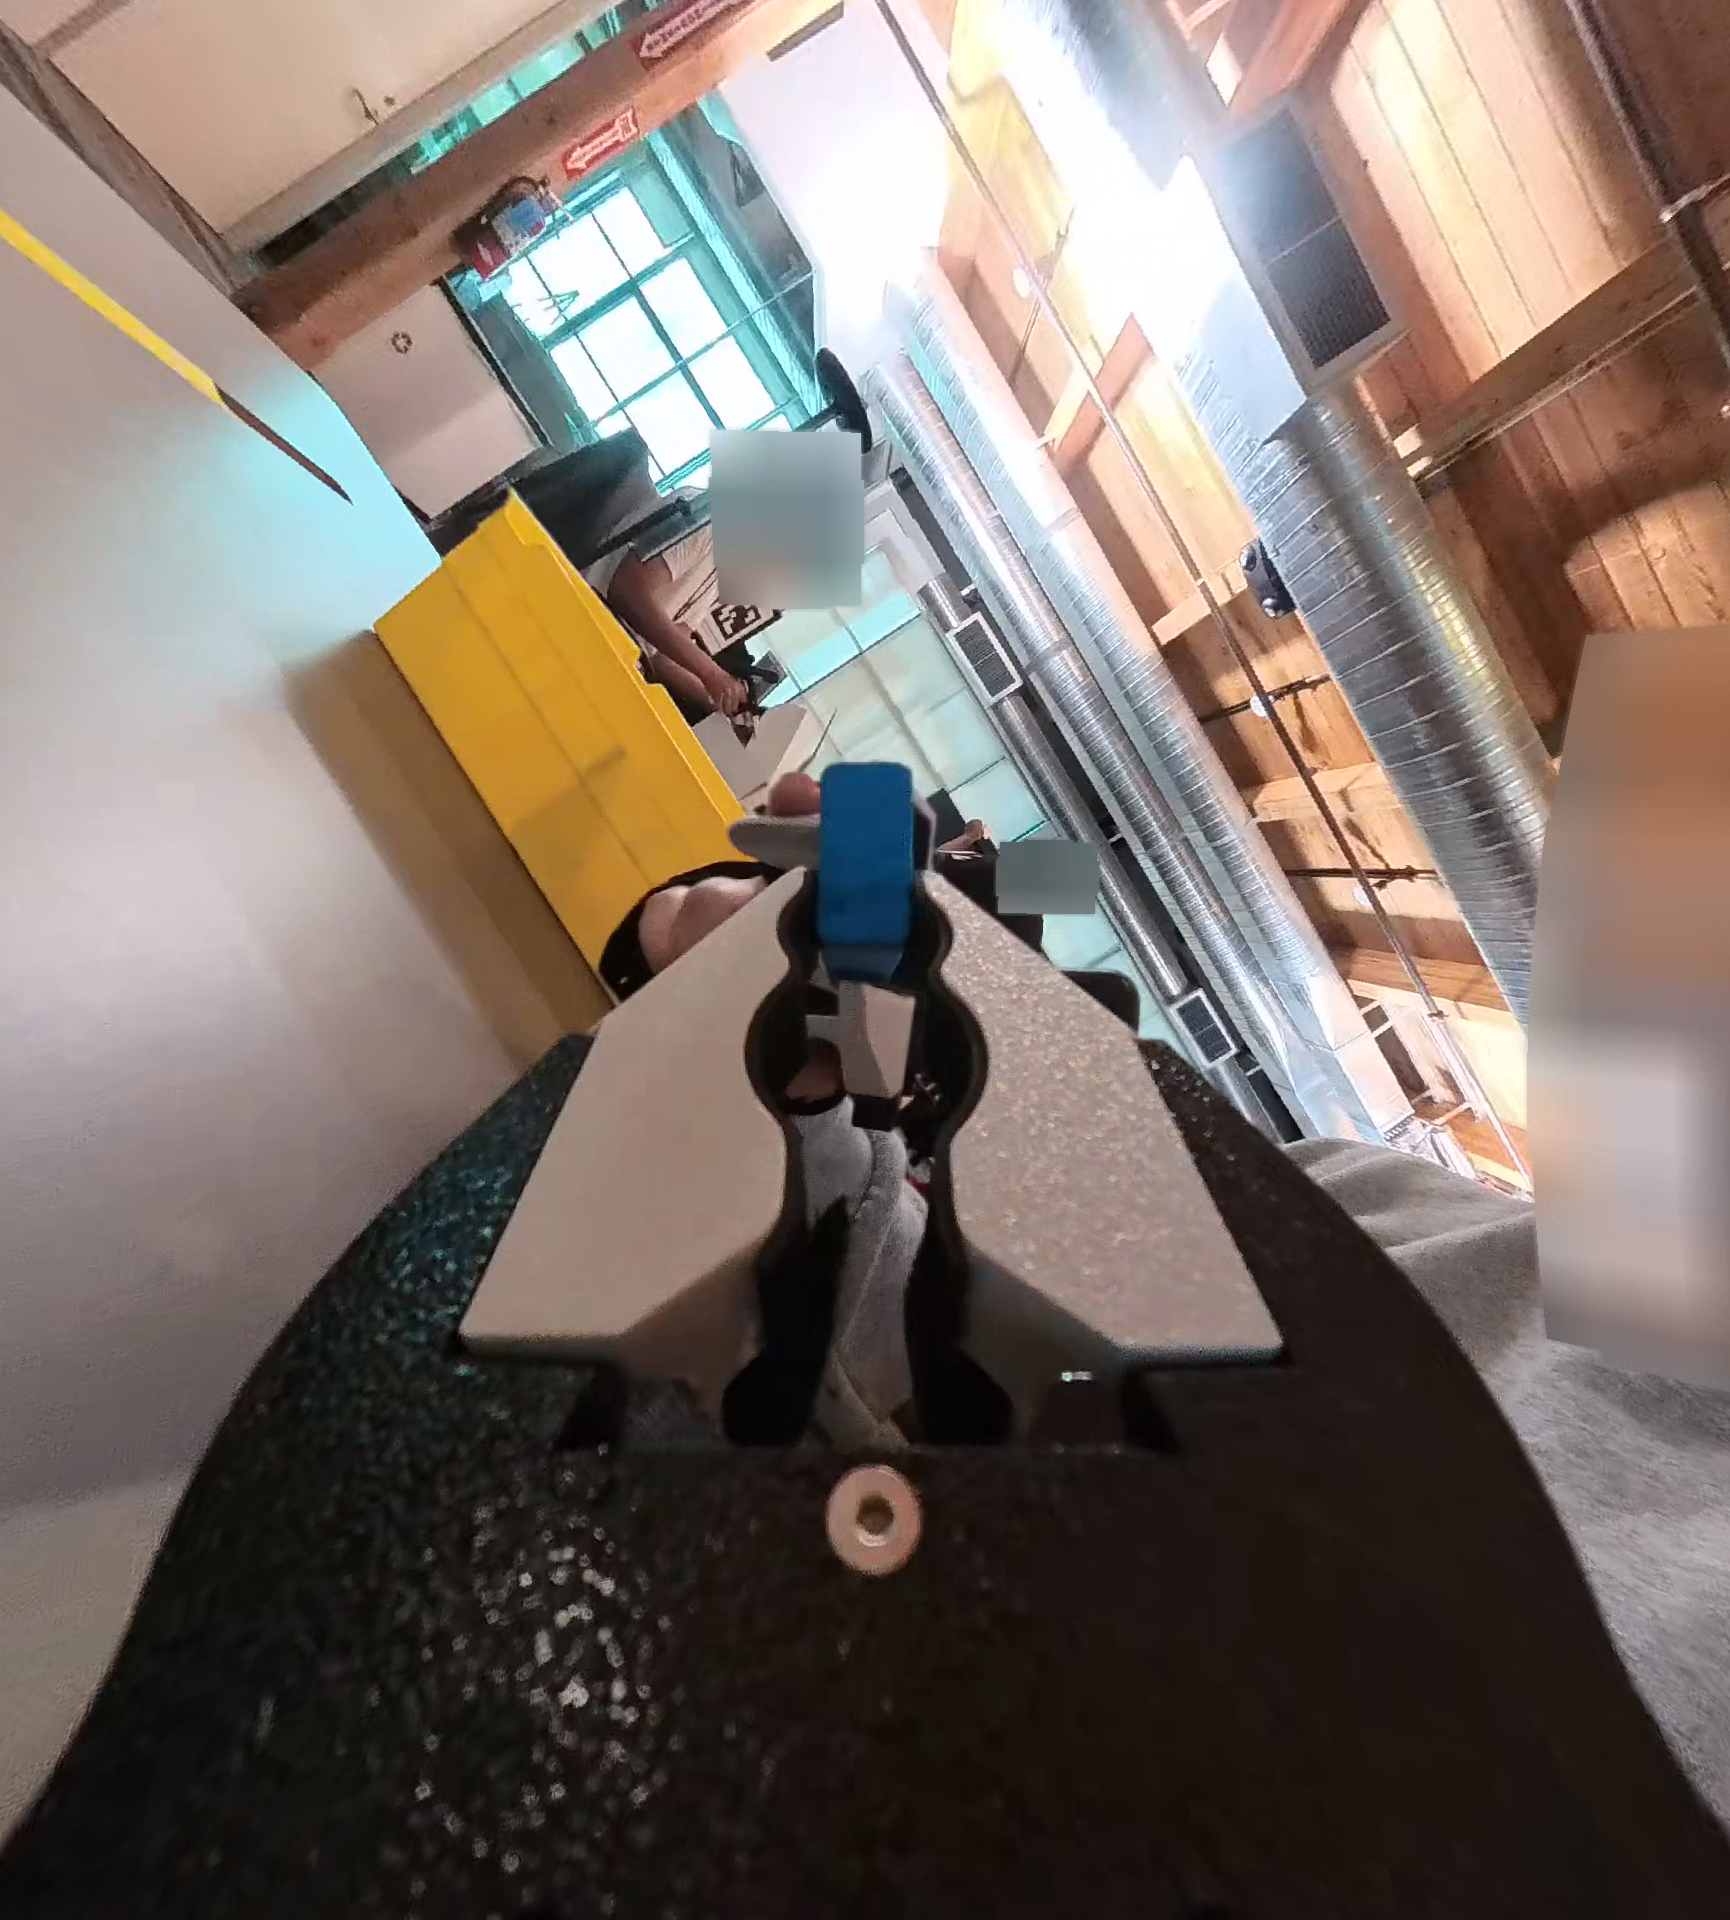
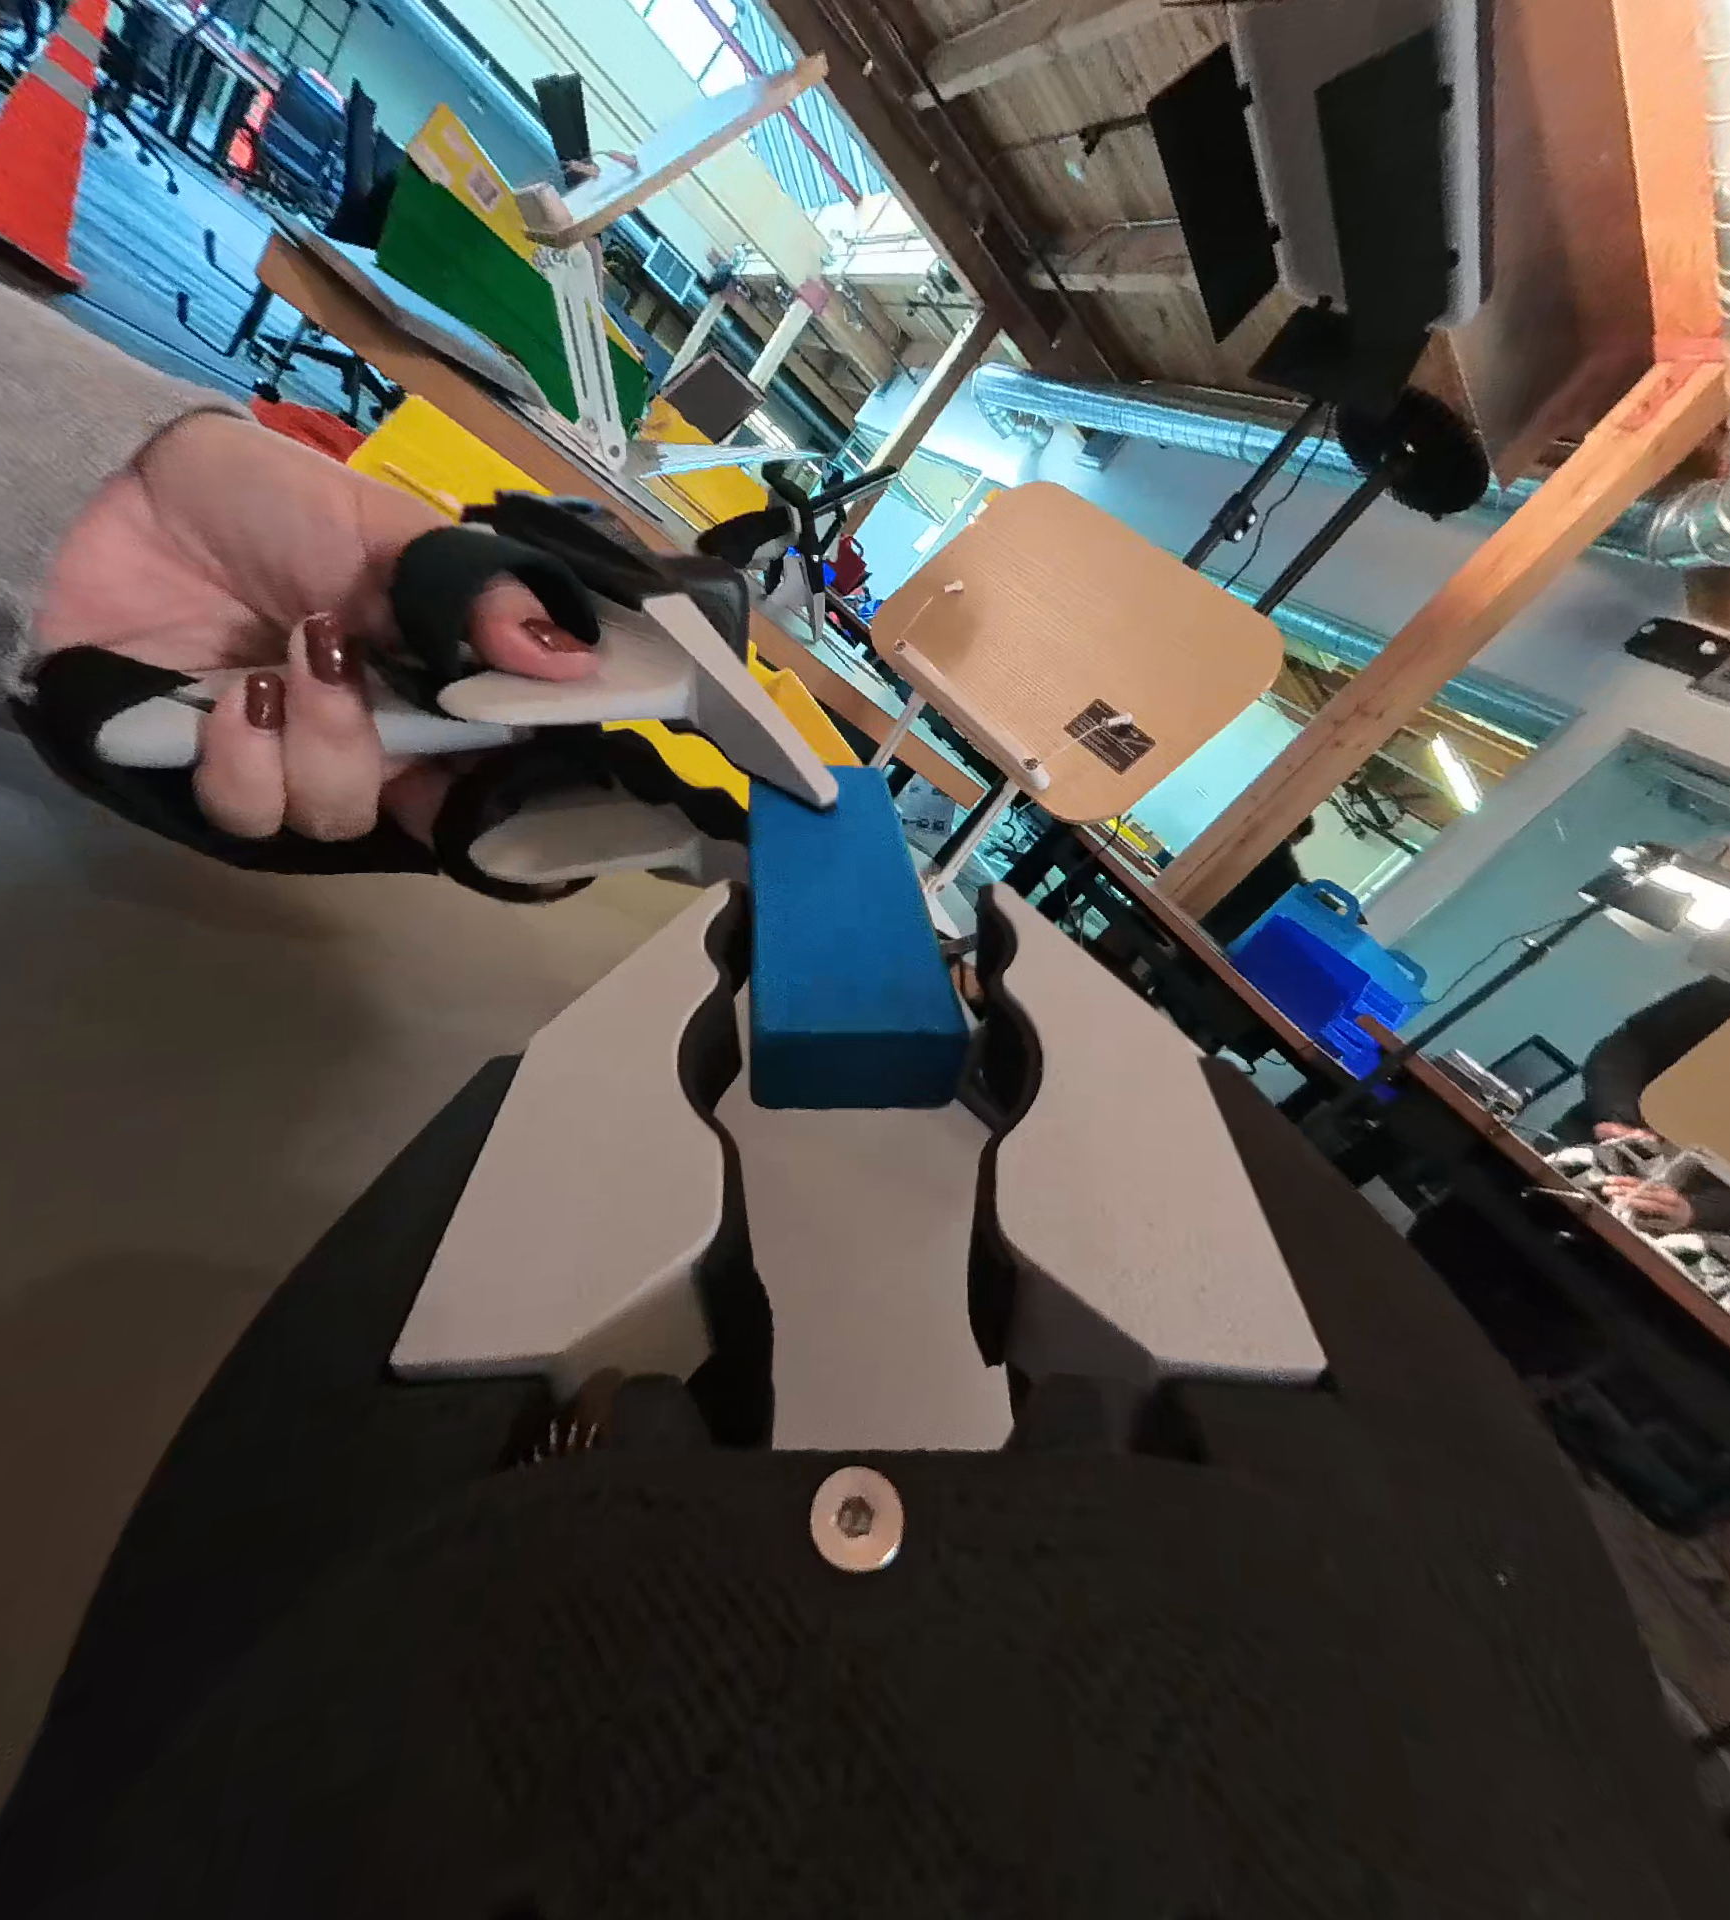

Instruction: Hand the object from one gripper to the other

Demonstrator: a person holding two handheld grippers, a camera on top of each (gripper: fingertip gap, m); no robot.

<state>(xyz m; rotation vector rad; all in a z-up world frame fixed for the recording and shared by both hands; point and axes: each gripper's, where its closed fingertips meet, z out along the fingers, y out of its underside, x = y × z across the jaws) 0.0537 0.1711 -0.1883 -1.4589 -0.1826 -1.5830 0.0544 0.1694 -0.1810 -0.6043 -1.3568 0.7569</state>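
Two grippers meet on one blue block (image 2: 845, 977): the left gripper (image 1: 856, 925) pinches its far end between its tips, while the right gripper (image 2: 850, 997) flanks the near end, jaws seemingly not yet clamped; release remains.

Left wrist view: a pale, smooth tabletop (image 1: 113, 935) fills the frame from 7 to 11 o'clock, with a strip of yellow tape (image 1: 61, 270) running across it at 10 o'clock and a yellow bin (image 1: 549, 748) standing on it just up and left of centre. Right wrist view: the same pale surface (image 2: 165, 1091) spreads out at 8 o'clock. Well beyond it at 11 o'clock a wooden table (image 2: 321, 281) carries a green bin (image 2: 487, 281), and an orange traffic cone (image 2: 30, 156) stands on the grey floor (image 2: 144, 239).
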